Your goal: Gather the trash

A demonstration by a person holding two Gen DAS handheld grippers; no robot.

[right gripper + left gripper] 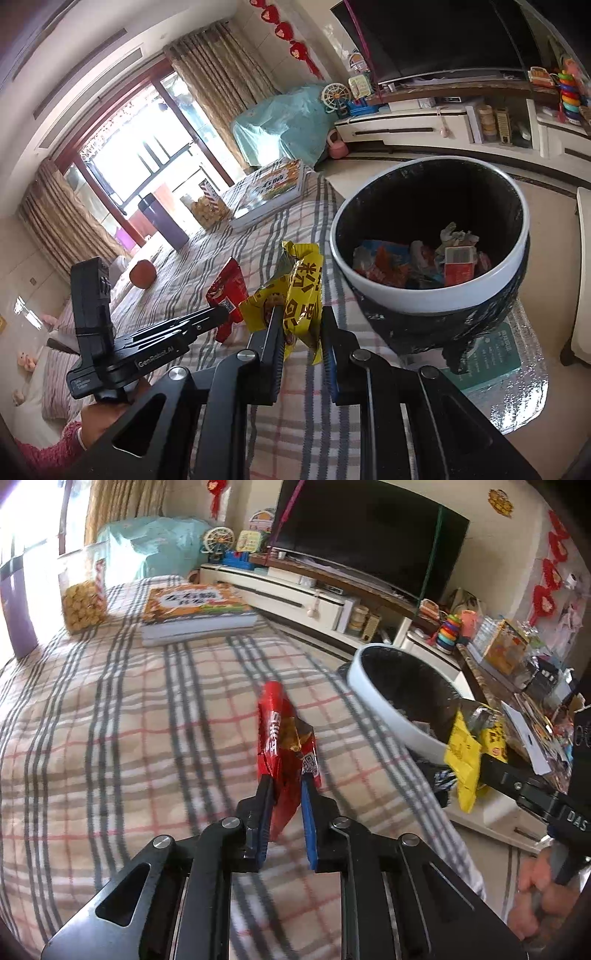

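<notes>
Over the plaid-covered bed [129, 720], the left tool [286, 786] has its jaws closed on a red snack wrapper [284, 734], which stands up from between the blue pads [307, 823] and hangs a little below them, clear of the cover. Just to its right, the right tool [301, 321] is clamped on a yellow wrapper [301, 280]; the crumpled packet fills the gap between the fingers and rises above the tips. Both wrappers are held in the air side by side, the red one to the left of the yellow one and apart from it. Beyond the yellow wrapper and to its right stands a white-rimmed trash bin [369, 288] with a black liner, beside the bed's edge, with crumpled packets and paper already inside. Neither wrapper is over the bin's opening.
</notes>
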